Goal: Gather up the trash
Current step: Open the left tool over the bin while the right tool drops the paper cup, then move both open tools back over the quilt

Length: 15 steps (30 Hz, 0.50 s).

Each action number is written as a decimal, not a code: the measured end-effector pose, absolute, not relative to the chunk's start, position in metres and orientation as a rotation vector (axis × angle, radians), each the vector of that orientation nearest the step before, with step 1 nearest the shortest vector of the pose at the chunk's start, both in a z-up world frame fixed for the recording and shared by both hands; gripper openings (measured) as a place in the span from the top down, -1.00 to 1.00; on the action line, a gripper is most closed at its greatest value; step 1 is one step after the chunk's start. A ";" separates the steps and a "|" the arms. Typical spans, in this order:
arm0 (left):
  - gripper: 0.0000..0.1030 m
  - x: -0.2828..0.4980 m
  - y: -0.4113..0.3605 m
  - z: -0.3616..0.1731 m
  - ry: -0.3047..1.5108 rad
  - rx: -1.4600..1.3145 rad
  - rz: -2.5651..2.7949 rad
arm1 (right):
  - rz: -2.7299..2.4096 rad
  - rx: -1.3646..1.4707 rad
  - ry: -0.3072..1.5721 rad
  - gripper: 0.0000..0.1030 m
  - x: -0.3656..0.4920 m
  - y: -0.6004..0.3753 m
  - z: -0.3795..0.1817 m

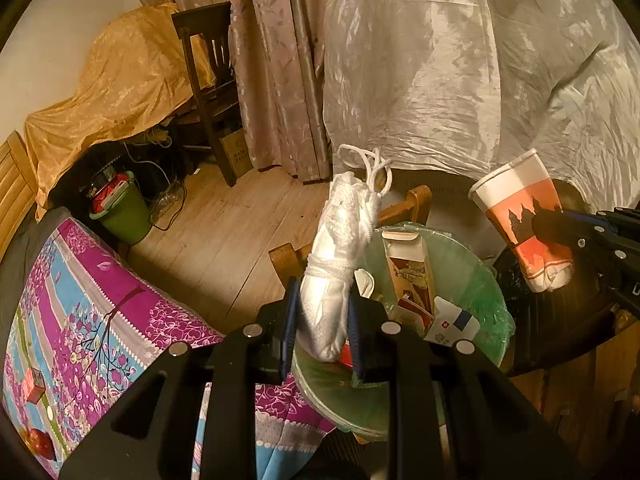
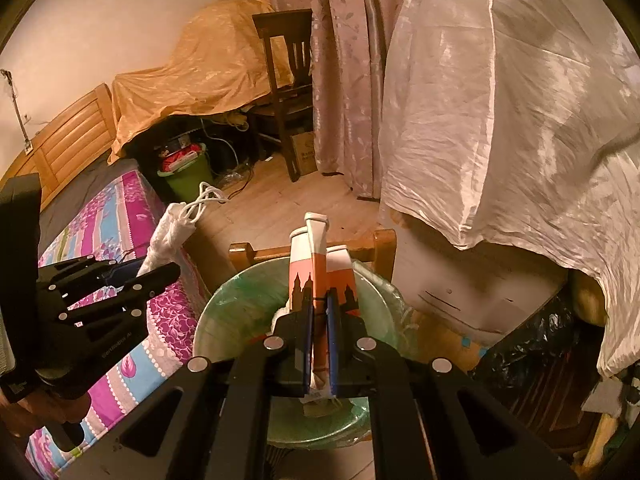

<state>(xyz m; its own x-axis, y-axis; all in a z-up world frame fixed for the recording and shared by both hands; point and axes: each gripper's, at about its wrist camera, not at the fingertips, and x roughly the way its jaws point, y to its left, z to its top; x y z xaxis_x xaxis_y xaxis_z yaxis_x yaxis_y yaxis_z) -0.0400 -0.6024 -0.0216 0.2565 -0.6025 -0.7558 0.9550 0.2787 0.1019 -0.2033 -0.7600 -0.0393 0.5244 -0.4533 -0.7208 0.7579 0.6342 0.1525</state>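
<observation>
Sporting orange skyline print, flattened paper cup (image 2: pixel 320 276)

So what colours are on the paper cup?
The paper cup is white on top, with an orange band and black building silhouettes; the left wrist view shows it best.

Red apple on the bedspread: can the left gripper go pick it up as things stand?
Probably not yet. The left gripper is shut on a white cloth bundle above the lined trash bin. The red apple lies unobstructed on the bedspread, but the bundle must be dropped first.
</observation>
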 end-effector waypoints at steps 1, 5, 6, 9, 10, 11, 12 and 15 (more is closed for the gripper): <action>0.60 -0.040 -0.602 -0.021 0.674 0.631 -1.156 | -0.755 0.489 0.695 0.87 -0.202 -0.760 -0.039; 0.60 -0.039 -0.603 -0.021 0.676 0.632 -1.156 | -0.746 0.491 0.695 0.87 -0.198 -0.761 -0.040; 0.60 -0.040 -0.604 -0.021 0.676 0.633 -1.157 | -0.744 0.491 0.697 0.87 -0.197 -0.761 -0.040; 0.59 -0.039 -0.605 -0.021 0.675 0.632 -1.159 | -0.733 0.493 0.700 0.86 -0.194 -0.763 -0.042; 0.54 -0.039 -0.604 -0.022 0.672 0.630 -1.168 | -0.737 0.505 0.704 0.81 -0.193 -0.766 -0.045; 0.49 -0.039 -0.605 -0.023 0.668 0.631 -1.178 | -0.740 0.512 0.703 0.66 -0.193 -0.768 -0.046; 0.36 -0.039 -0.606 -0.024 0.669 0.638 -1.180 | -0.740 0.520 0.701 0.56 -0.193 -0.770 -0.048; -0.15 -0.033 -0.607 -0.028 0.694 0.614 -1.191 | -0.740 0.537 0.703 0.56 -0.194 -0.772 -0.053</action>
